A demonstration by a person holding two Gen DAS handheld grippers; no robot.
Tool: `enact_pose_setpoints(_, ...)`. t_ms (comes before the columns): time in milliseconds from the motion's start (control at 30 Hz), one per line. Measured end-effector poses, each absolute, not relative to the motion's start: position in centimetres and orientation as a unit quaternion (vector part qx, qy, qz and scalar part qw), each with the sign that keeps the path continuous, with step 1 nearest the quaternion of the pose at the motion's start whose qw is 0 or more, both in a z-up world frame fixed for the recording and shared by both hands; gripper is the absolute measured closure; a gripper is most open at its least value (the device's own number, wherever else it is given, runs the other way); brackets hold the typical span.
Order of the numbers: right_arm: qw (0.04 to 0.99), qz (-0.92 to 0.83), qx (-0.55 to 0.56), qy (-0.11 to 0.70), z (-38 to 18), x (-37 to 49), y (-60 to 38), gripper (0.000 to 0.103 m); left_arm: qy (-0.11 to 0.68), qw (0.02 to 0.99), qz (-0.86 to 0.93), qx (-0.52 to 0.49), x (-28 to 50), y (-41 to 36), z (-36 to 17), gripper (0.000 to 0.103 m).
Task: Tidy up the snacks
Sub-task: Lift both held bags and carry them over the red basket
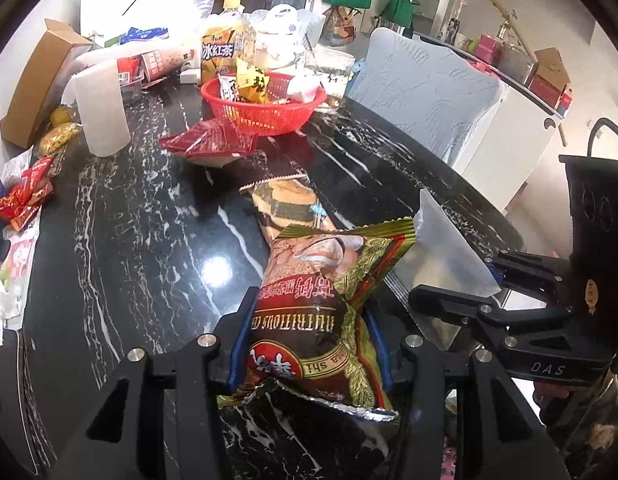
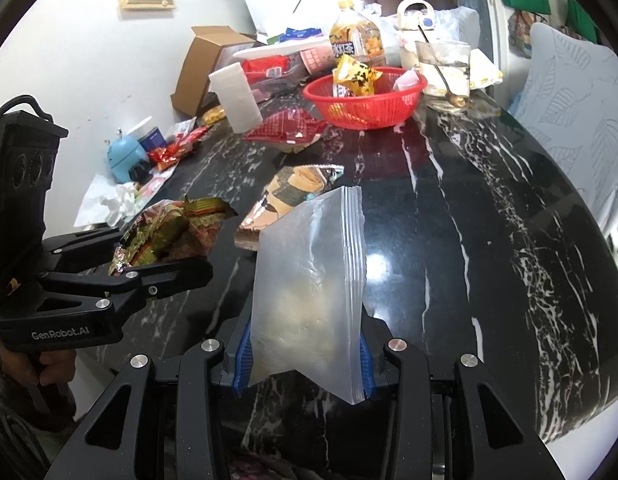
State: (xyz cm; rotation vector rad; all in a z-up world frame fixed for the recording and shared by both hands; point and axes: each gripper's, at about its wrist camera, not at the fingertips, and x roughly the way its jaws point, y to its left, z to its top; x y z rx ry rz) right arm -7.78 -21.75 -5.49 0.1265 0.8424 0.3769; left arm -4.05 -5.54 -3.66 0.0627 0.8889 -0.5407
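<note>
My left gripper (image 1: 309, 340) is shut on a brown and gold snack packet (image 1: 321, 300) and holds it above the black marble table (image 1: 149, 240). It also shows in the right wrist view (image 2: 169, 236), at the left. My right gripper (image 2: 305, 356) is shut on a clear zip bag (image 2: 309, 280) held upright; the bag also shows in the left wrist view (image 1: 445, 256), just right of the packet. A seaweed snack packet (image 1: 289, 204) lies on the table ahead. A red basket (image 1: 265, 108) with several snacks stands farther back.
A red packet (image 1: 209, 142) lies in front of the basket. A white cup (image 1: 101, 112), a cardboard box (image 1: 41, 80), an iced tea bottle (image 1: 225, 44) and loose red wrappers (image 1: 25, 196) crowd the left and back. A glass with a spoon (image 2: 445, 76) stands right of the basket.
</note>
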Motion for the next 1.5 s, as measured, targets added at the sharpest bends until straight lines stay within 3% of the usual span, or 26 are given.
enact_pose_setpoints(733,0.926,0.159,0.032,0.342,1.2,-5.5,-23.1,0.063,0.341,0.896,-0.282,0.022,-0.9,-6.9,3.7,0.055)
enact_pose_setpoints(1500,0.943,0.11,-0.011,0.313,4.3,7.7,-25.7,0.063,0.295,0.914,-0.278,0.021,12.2,-11.5,8.0,0.055)
